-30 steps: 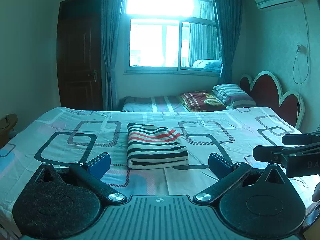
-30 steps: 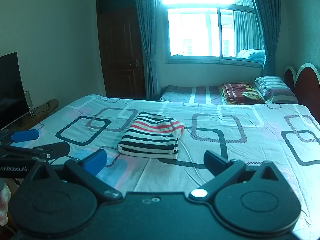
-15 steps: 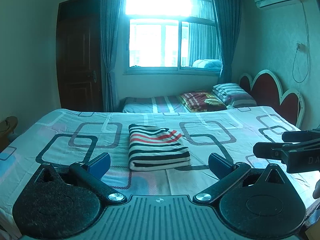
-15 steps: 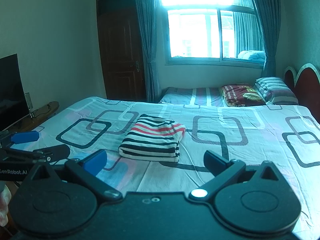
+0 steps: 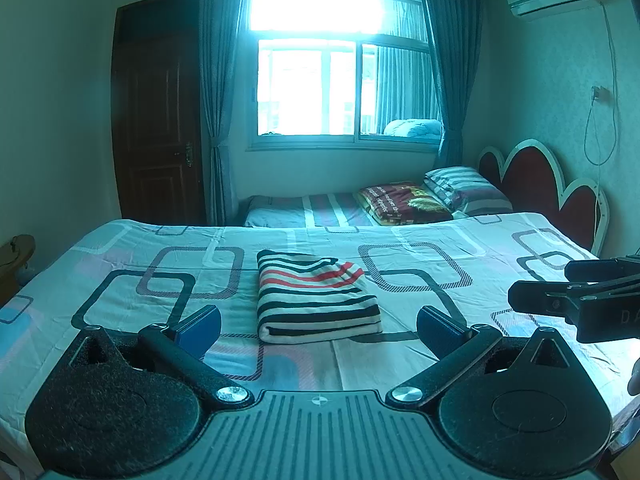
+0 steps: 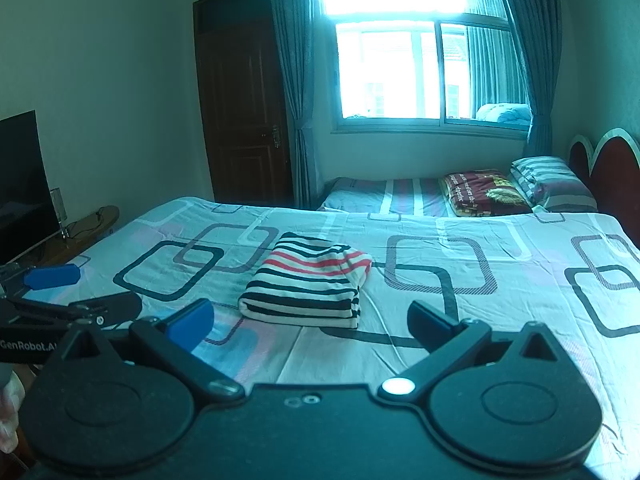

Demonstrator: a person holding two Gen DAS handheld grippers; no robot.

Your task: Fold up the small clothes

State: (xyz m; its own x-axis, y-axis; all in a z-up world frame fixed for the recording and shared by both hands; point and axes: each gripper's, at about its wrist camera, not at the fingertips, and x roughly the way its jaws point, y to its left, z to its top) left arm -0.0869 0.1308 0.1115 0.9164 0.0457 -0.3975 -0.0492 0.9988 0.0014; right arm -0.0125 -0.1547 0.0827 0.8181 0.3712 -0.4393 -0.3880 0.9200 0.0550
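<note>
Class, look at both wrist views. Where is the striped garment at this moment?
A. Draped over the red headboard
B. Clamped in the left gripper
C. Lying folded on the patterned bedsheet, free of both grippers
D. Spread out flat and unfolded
C: the black, white and red striped folded garment rests on the patterned bedsheet, ahead of both open, empty jaws.

soft striped knit cloth garment (image 5: 316,296), matt printed cotton sheet (image 5: 440,248), dark glossy wood door (image 5: 160,120)

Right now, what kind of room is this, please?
A bedroom in a home, most likely. A large bed with a patterned sheet fills the view, a folded striped garment lies on it, and a pillow rests by the red headboard.
</note>
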